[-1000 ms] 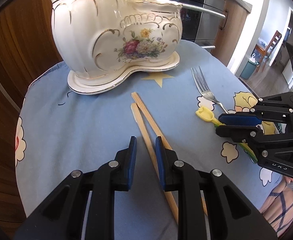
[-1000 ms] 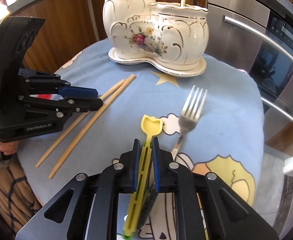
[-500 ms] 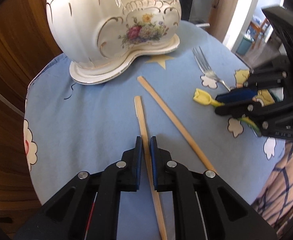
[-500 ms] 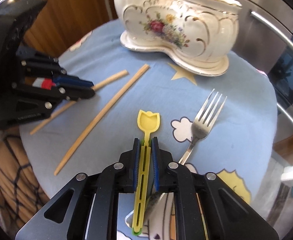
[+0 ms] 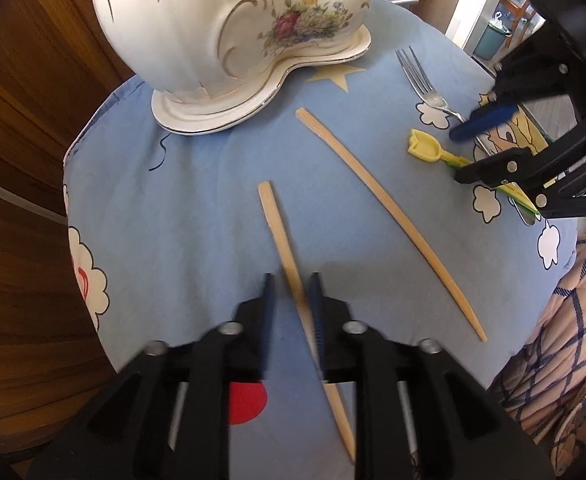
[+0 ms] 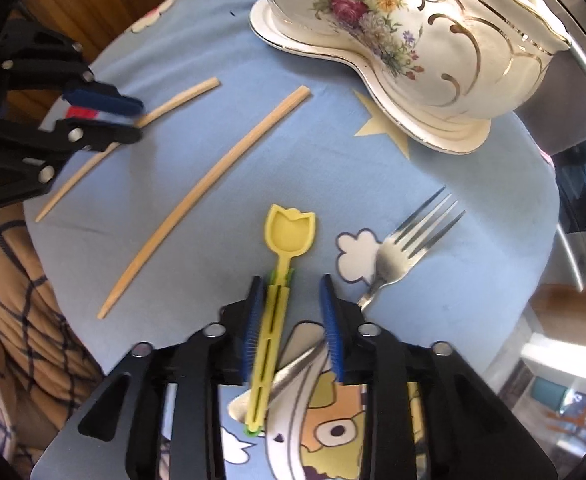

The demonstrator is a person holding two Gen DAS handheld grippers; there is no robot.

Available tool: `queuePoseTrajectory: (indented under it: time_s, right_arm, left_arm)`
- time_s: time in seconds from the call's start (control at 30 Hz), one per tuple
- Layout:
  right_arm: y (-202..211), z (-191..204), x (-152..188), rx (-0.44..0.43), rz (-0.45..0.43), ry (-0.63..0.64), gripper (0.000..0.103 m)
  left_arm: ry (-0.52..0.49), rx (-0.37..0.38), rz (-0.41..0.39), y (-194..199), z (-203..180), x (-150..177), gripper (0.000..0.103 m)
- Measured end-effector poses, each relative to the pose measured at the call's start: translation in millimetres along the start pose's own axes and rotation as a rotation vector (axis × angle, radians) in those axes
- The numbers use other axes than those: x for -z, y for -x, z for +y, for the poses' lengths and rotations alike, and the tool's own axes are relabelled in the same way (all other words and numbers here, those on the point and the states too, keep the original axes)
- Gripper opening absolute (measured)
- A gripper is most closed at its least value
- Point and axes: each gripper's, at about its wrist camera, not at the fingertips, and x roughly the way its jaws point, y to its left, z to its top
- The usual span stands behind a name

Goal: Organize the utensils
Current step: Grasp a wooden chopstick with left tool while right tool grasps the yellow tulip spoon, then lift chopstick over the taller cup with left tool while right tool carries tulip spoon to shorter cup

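We see one chopstick (image 5: 289, 268) lying between the spread fingers of our left tool (image 5: 291, 294), which is parted around it without clamping. The second chopstick (image 5: 389, 208) lies apart at two o'clock from the first. Our right tool (image 6: 291, 300) stands wide apart over the yellow tulip spoon (image 6: 283, 280), whose bowl points to twelve o'clock; the spoon rests against the left pad. The fork (image 6: 405, 248) lies just beside it at two o'clock, its handle passing under the tool. The white floral holder (image 6: 413, 40) stands at twelve o'clock. We can read no writing anywhere. The counter (image 5: 197, 200) wears a blue cartoon-print cloth; wooden cabinets (image 5: 17, 120) stand at nine o'clock.
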Motion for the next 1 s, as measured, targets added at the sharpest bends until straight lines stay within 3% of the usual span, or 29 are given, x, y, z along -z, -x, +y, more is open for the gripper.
queuePoseTrajectory:
  time_s: [0.07,0.27,0.37,0.47,0.63,0.8,1.0]
  right_arm:
    - [1,-3,-4,0.013,0.008,-0.007,0.048]
    - [2,-7,-5,0.016,-0.016,-0.005,0.047]
    - [2,-6,3,-0.014,-0.022,0.000,0.030]
    - [3,1,2,-0.028,-0.024,0.018,0.017]
    - [4,10,7,-0.039,-0.057,0.007,0.010]
    - [20,-11,22,-0.065,-0.158,-0.048,0.010]
    - [57,-39,35,-0.135,-0.348,-0.159,0.010]
  left_arm:
    - [-0.014,-0.003,0.020,-3,0,3,0.027]
    - [-0.024,-0.016,0.032,-4,-4,9,0.026]
    - [-0.039,-0.004,0.042,-9,-12,1,0.014]
    - [-0.063,-0.006,0.057,-9,-17,1,0.009]
    - [-0.058,0.003,0.051,-8,-15,3,0.006]
    - [-0.006,-0.003,-0.025,-2,-3,11,0.006]
    - [0.145,0.014,-0.228,38,35,31,0.006]
